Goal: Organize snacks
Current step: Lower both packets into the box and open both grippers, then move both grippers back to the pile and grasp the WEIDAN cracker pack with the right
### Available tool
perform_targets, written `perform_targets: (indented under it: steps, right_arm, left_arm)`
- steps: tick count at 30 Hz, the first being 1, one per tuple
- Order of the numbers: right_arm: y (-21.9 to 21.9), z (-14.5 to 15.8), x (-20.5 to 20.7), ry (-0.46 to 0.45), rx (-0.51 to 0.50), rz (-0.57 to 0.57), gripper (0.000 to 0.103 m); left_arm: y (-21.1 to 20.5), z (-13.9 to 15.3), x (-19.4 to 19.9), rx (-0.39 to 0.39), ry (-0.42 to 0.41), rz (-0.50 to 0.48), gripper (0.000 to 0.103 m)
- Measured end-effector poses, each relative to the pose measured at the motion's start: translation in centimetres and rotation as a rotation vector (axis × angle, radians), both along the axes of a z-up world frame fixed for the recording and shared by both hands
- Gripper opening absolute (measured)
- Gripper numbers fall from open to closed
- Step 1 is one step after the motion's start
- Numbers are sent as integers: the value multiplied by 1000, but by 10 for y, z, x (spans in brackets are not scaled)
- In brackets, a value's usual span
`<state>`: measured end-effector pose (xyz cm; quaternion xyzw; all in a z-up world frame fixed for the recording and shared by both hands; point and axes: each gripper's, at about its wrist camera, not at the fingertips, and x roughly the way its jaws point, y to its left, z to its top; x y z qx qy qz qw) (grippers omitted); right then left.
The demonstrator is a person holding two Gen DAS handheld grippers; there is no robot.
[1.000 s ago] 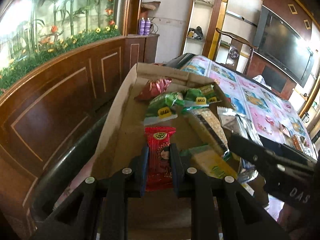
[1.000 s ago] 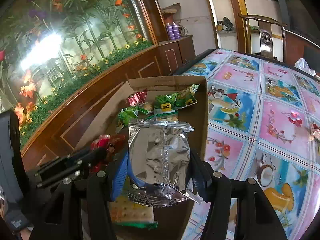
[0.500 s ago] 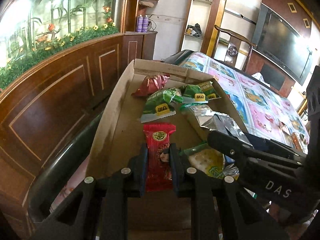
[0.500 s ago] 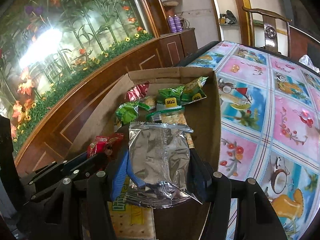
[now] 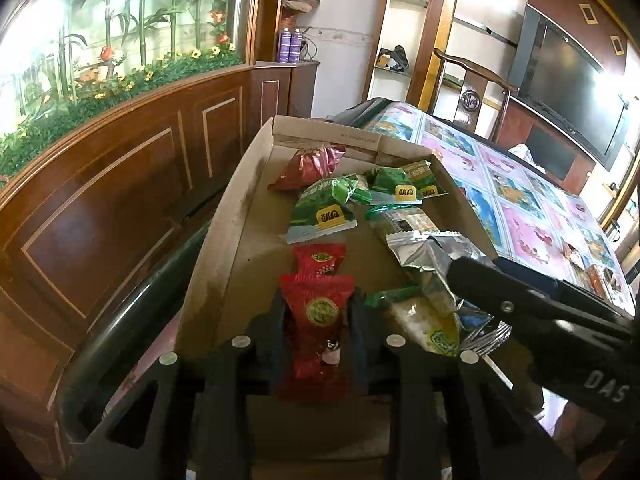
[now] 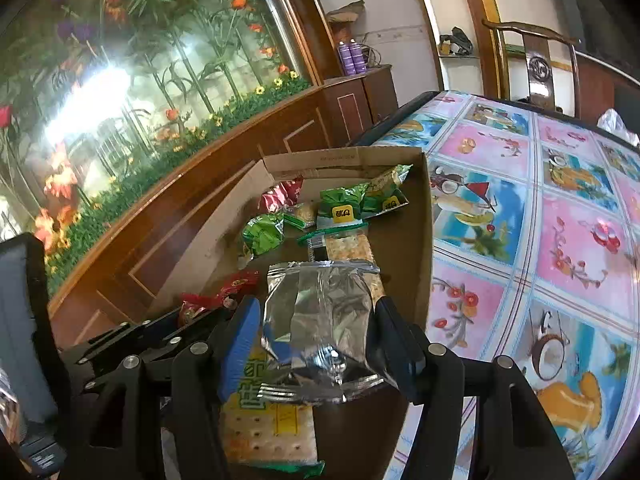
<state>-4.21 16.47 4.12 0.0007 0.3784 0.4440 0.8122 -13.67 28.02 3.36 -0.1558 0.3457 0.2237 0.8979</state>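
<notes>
The left gripper (image 5: 318, 320) is seen over the near part of the cardboard box (image 5: 224, 216), and its jaws are opening around the red packet (image 5: 317, 320). A second ago that packet was pinched tight between them; now a gap has begun to show at its sides, so the packet is judged to be in the course of release onto the box floor. Whether the pads have fully cleared the wrapper cannot be told from this angle. A second red packet (image 5: 319, 261) lies just beyond it, at twelve o'clock, so the two reds are being laid together.

At three o'clock from the left gripper, the right gripper (image 6: 320, 332) is clamped on a silver foil bag (image 6: 320, 312), held above a cracker pack (image 6: 266, 428) inside the same box; that grasp has not changed. The green packets (image 5: 322, 210) and a dark red bag (image 5: 310, 166) lie at the far end, toward twelve o'clock.

One snack is thus nearly placed; the foil bag is probably next.
</notes>
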Motion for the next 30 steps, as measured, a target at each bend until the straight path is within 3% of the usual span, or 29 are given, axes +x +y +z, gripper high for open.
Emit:
perform_targets:
  steps: [6,9,16,23,30]
  right_arm:
    - [-2,-7,2,109,91,86,65]
    - [-12,-3,5,131,129,83,65]
    - [-60,16,13,42,149,-41,65]
    - [-118,20,38,62,181,-164,65]
    - [-209,17,77,30,82,-390,71]
  left_arm:
    - [-1,8,-11,20,-55,16,44]
    - [-2,13,-15,1,-72,6,45]
    - [-9,38,-23,41,-118,13,47]
    - [-40,49,-12,67,-113,-52,47]
    - [-82,62,0,117,-116,-148,52]
